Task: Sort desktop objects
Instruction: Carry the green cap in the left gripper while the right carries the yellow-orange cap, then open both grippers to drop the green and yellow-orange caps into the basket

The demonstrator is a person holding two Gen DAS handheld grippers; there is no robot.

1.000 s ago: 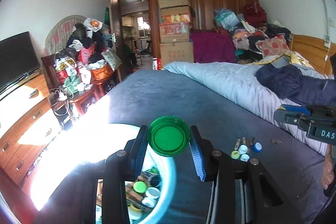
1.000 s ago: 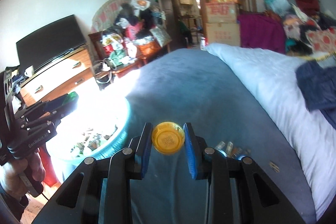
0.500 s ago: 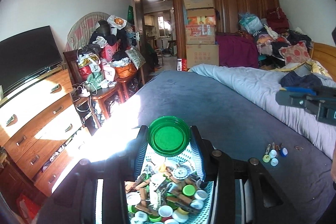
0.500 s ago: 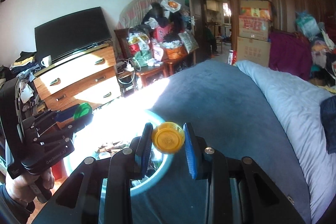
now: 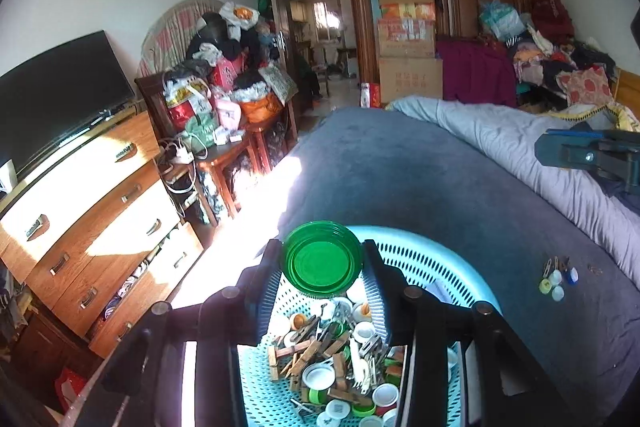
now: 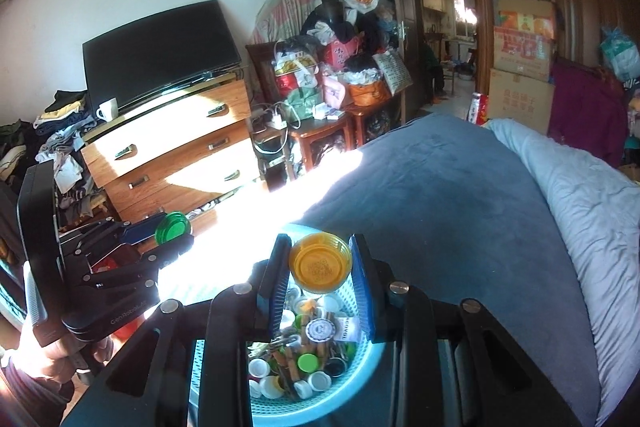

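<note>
Green plastic, a wide lid (image 5: 321, 259) is sitting clamped between the fingers of the left claw (image 5: 322, 267), hanging over the near rim of the turquoise basket (image 5: 440, 259) of caps and clothespins on the bed (image 5: 420, 179). The right claw (image 6: 320, 267) is gripping an orange cap (image 6: 320, 263) between its fingers, above the same basket's contents. A few loose caps (image 5: 556, 283) are lying on the bed, well apart to the right

One green lid (image 5: 322, 259), one orange lid (image 6: 320, 264), one basket (image 5: 440, 259), two claws (image 5: 322, 267) (image 6: 320, 267).
</note>
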